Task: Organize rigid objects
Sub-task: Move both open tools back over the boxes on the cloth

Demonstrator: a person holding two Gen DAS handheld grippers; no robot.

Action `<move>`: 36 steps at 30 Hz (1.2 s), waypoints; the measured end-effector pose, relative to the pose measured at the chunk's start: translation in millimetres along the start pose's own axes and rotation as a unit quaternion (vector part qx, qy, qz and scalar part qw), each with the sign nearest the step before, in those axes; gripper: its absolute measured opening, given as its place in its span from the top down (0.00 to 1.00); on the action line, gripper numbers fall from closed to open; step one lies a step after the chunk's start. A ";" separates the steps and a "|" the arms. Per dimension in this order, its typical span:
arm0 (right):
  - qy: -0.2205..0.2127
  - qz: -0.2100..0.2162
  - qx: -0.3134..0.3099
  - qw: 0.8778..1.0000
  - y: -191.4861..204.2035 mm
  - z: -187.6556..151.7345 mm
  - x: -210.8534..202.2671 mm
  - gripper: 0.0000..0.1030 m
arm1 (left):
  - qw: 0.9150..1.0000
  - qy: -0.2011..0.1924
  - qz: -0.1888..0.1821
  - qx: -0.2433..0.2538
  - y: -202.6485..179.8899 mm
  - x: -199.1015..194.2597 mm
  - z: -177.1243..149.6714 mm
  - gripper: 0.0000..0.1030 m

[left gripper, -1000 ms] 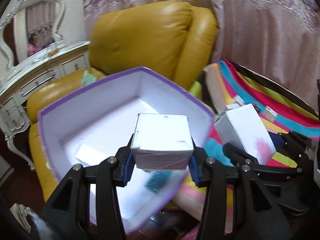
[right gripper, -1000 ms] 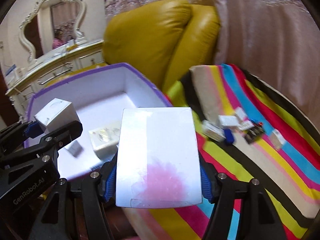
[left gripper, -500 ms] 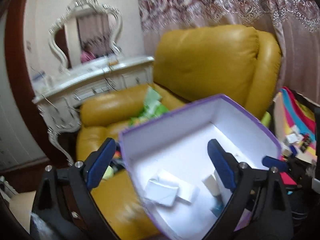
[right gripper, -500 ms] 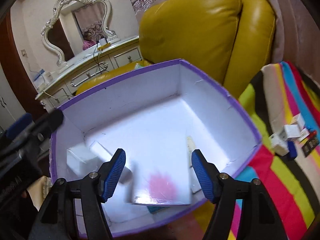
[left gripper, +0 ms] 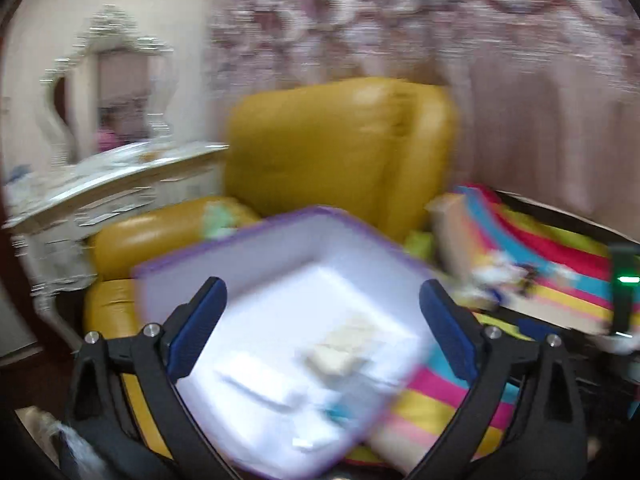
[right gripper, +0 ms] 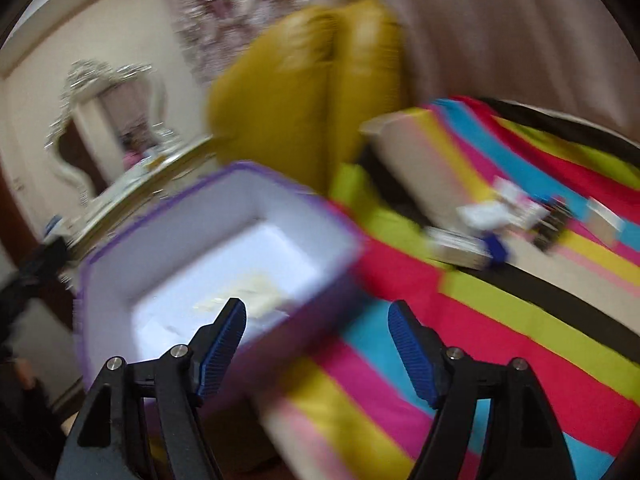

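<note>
Left gripper and right gripper are both gaping with nothing between the pads, jaws just opening. Small white boxes are lying inside the purple-rimmed bin beside the striped blanket.

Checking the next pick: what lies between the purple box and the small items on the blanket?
Right wrist view: only bare striped blanket separates purple box from small items.

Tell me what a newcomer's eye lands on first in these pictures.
First, the striped blanket in loud pink, yellow and blue, filling the right side with small boxes scattered on it. Next, the purple-edged box, white inside, low in the middle with white packets in it. Behind stands the mustard armchair.
</note>
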State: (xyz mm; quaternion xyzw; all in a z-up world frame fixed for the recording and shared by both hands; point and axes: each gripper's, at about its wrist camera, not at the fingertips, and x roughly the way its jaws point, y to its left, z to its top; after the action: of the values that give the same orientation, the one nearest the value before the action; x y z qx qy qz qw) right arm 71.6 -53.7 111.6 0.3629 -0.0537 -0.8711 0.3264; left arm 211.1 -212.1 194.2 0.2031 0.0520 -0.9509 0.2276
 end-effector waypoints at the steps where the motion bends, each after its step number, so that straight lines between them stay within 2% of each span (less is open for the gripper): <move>1: 0.006 -0.024 0.018 1.000 -21.6 -7.1 -4.0 0.27 | 1.000 0.006 -0.026 0.008 -13.3 -2.5 -4.1 0.04; 2: 0.010 -0.042 0.030 0.999 -40.9 -12.3 -8.1 0.27 | 0.998 0.015 -0.051 0.020 -27.6 -2.3 -9.2 0.04; 3: 0.014 -0.064 0.044 0.997 -61.2 -19.8 -12.7 0.27 | 0.995 0.035 -0.087 0.042 -49.9 1.5 -17.3 0.04; 5: 0.025 -0.091 0.066 0.993 -90.9 -31.4 -18.3 0.27 | 0.987 0.069 -0.130 0.071 -82.4 10.0 -28.8 0.04; 8: 0.034 -0.111 0.085 0.990 -125.2 -43.8 -27.2 0.27 | 0.974 0.119 -0.173 0.082 -121.8 31.2 -47.1 0.04; 13: 0.059 -0.141 0.062 0.986 -150.8 -45.2 -13.8 0.27 | 0.966 0.186 -0.171 0.058 -143.6 85.1 -70.7 0.04; 16: 0.080 -0.149 0.034 0.985 -163.7 -34.7 14.5 0.27 | 0.964 0.208 -0.144 0.076 -151.1 116.2 -96.0 0.04; 18: 0.090 -0.148 0.011 0.985 -166.5 -21.4 38.9 0.27 | 0.959 0.230 -0.130 0.099 -155.4 134.3 -115.5 0.04; 20: 0.107 -0.151 -0.020 0.983 -166.8 -8.1 67.8 0.27 | 0.957 0.237 -0.122 0.112 -156.6 138.3 -128.3 0.04; 22: 0.125 -0.154 -0.040 0.979 -168.6 1.5 94.5 0.32 | 0.956 0.239 -0.114 0.122 -155.1 144.5 -135.0 0.04; 24: 0.127 -0.157 -0.060 0.978 -168.1 11.6 114.2 0.34 | 0.956 0.243 -0.101 0.128 -150.9 151.5 -140.7 0.04; 28: 0.134 -0.155 -0.083 0.975 -168.0 35.8 147.5 0.34 | 0.957 0.251 -0.115 0.089 -137.7 162.4 -142.1 0.02; 31: 0.136 -0.146 -0.084 0.976 -170.5 50.1 167.9 0.34 | 0.957 0.250 -0.113 0.091 -137.7 161.9 -141.6 0.02; 32: 0.134 -0.143 -0.084 0.977 -171.2 52.2 170.5 0.42 | 0.957 0.249 -0.112 0.096 -139.0 160.6 -141.2 0.02; 33: 0.131 -0.141 -0.085 0.978 -171.3 52.7 169.6 0.64 | 0.957 0.247 -0.110 0.106 -141.3 158.4 -140.8 0.02; 34: 0.129 -0.138 -0.083 0.979 -171.6 51.9 166.5 0.72 | 0.956 0.246 -0.110 0.112 -142.5 157.2 -140.5 0.02; 36: 0.119 -0.121 -0.067 0.983 -175.6 44.1 149.7 0.73 | 0.955 0.243 -0.112 0.124 -145.7 153.3 -139.5 0.02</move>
State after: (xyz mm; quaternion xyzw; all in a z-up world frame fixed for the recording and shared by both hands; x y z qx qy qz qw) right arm -129.2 -13.8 -3.7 0.4452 0.0883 -0.8564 0.2460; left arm 70.8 -118.7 5.1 0.4479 0.0100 -0.8910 0.0727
